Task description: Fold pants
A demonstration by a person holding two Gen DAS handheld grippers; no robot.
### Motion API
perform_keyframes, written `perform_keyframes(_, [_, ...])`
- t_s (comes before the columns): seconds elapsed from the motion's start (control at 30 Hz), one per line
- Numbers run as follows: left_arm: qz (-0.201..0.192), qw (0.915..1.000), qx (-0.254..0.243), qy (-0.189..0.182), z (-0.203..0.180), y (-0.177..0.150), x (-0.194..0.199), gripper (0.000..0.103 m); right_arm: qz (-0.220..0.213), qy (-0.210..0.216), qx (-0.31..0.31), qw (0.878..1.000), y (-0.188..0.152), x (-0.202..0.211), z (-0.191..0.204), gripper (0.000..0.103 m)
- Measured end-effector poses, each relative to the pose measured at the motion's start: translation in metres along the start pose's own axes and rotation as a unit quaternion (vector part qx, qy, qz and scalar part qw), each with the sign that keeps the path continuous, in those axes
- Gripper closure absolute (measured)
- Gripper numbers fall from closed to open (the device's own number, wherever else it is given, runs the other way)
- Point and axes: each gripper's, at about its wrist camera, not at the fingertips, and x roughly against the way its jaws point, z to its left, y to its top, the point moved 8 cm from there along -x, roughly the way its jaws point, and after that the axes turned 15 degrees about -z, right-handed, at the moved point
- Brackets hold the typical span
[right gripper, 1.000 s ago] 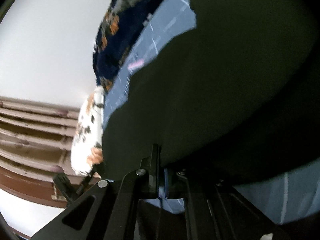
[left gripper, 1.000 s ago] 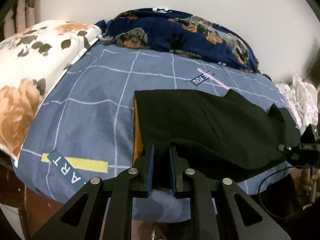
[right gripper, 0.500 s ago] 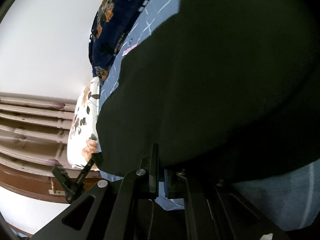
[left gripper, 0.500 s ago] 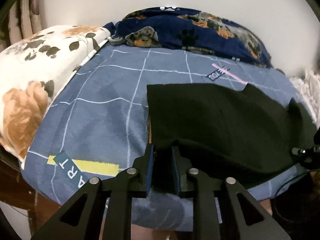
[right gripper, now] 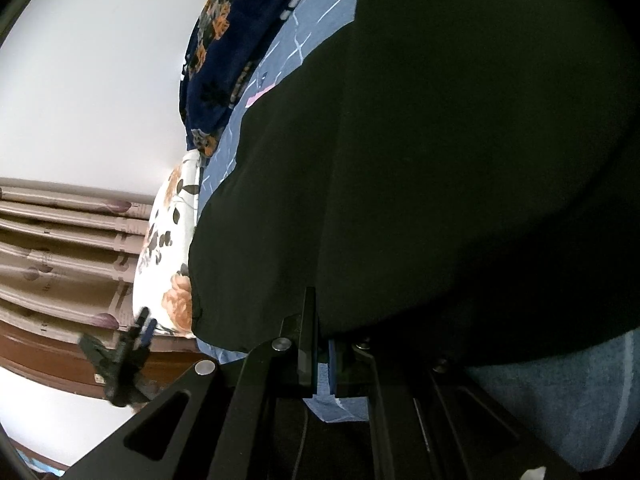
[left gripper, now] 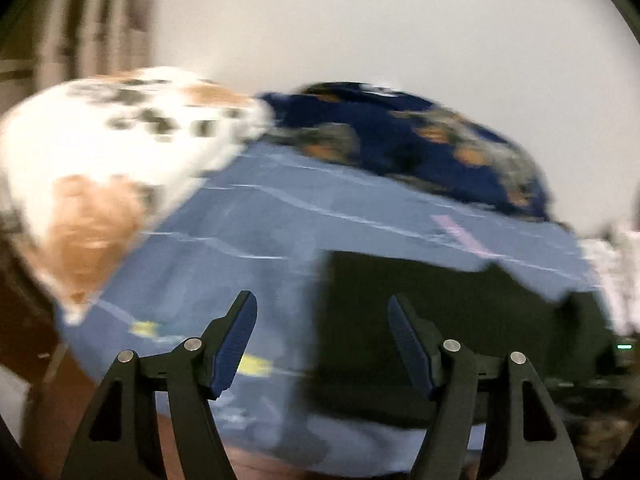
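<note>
The black pants (left gripper: 452, 312) lie folded on the blue checked bed sheet (left gripper: 248, 232); this view is blurred by motion. My left gripper (left gripper: 322, 320) is open and empty, pulled back from the pants' near left edge. In the right wrist view the pants (right gripper: 440, 160) fill most of the frame. My right gripper (right gripper: 322, 344) is shut on the pants' edge, with the cloth draped over its fingers. The left gripper also shows small in the right wrist view (right gripper: 136, 336).
A white floral pillow (left gripper: 104, 168) lies at the left and a dark blue dog-print blanket (left gripper: 404, 140) at the back against the white wall. White cloth (left gripper: 612, 260) sits at the right edge. Curtains (right gripper: 68, 248) hang beyond the bed.
My left gripper has let go of the pants, opened wide and swung back and to the left. My right gripper stays shut on the pants' edge.
</note>
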Motion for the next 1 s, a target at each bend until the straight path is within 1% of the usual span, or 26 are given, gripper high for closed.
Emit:
perform_keyframes(0.07, [0.023, 0.9987, -0.011, -0.044, -0.034, -0.008, -0.008, 0.035, 0.0, 0.001, -0.001, 1.0, 0.0, 0.0, 0.0, 0.098])
perform_keyframes(0.1, [0.039, 0.9965, -0.024, -0.069, -0.057, -0.017, -0.013, 0.035, 0.0, 0.003, -0.004, 1.0, 0.001, 0.0, -0.001, 0.098])
perform_keyframes(0.13, [0.054, 0.9937, -0.036, -0.092, -0.076, -0.025, -0.018, 0.035, -0.001, 0.004, -0.006, 1.0, 0.0, -0.001, -0.001, 0.098])
perform_keyframes(0.17, [0.075, 0.9885, -0.051, -0.121, -0.098, -0.038, -0.025, 0.035, 0.0, 0.005, -0.009, 1.0, 0.0, -0.002, -0.001, 0.098])
perform_keyframes(0.23, [0.102, 0.9811, -0.074, -0.147, -0.124, -0.056, -0.035, 0.036, 0.0, 0.008, -0.012, 1.0, 0.0, -0.002, -0.001, 0.098])
perform_keyframes(0.27, [0.113, 0.9781, -0.088, -0.152, -0.133, -0.065, -0.041, 0.037, 0.0, 0.01, -0.012, 1.0, 0.0, -0.002, -0.001, 0.098])
perform_keyframes(0.33, [0.129, 0.9746, -0.105, -0.151, -0.139, -0.082, -0.049, 0.04, 0.0, 0.014, -0.014, 1.0, 0.0, -0.002, -0.001, 0.098])
perform_keyframes(0.4, [0.163, 0.9718, -0.092, -0.143, -0.133, -0.102, -0.059, 0.042, 0.001, 0.024, -0.022, 0.999, 0.001, -0.001, -0.001, 0.097])
perform_keyframes(0.43, [0.172, 0.9711, -0.088, -0.14, -0.13, -0.109, -0.061, 0.042, 0.003, 0.03, -0.03, 0.999, 0.002, 0.0, -0.002, 0.097])
perform_keyframes(0.5, [0.171, 0.9718, -0.098, -0.13, -0.124, -0.114, -0.066, 0.044, -0.001, 0.041, -0.04, 0.998, 0.007, 0.004, -0.002, 0.096])
perform_keyframes(0.57, [0.164, 0.9722, -0.108, -0.128, -0.126, -0.113, -0.066, 0.045, -0.018, 0.051, -0.043, 0.998, 0.023, 0.015, -0.004, 0.095])
perform_keyframes(0.63, [0.163, 0.9721, -0.115, -0.124, -0.126, -0.114, -0.065, 0.045, -0.044, 0.056, -0.053, 0.996, 0.043, 0.028, -0.011, 0.094])
perform_keyframes(0.77, [0.156, 0.9705, -0.137, -0.123, -0.13, -0.12, -0.065, 0.045, -0.118, 0.056, -0.098, 0.987, 0.101, 0.066, -0.047, 0.09])
perform_keyframes(0.83, [0.155, 0.9709, -0.134, -0.124, -0.129, -0.12, -0.064, 0.045, -0.152, 0.037, -0.101, 0.982, 0.13, 0.084, -0.069, 0.09])
perform_keyframes(0.87, [0.154, 0.971, -0.133, -0.126, -0.129, -0.12, -0.065, 0.045, -0.175, 0.024, -0.105, 0.979, 0.148, 0.096, -0.083, 0.09])
perform_keyframes(0.93, [0.154, 0.9707, -0.133, -0.128, -0.128, -0.12, -0.065, 0.045, -0.21, 0.017, -0.125, 0.97, 0.174, 0.114, -0.106, 0.09])
perform_keyframes(1.0, [0.154, 0.9708, -0.133, -0.128, -0.128, -0.12, -0.066, 0.045, -0.253, -0.007, -0.145, 0.957, 0.203, 0.138, -0.136, 0.09])
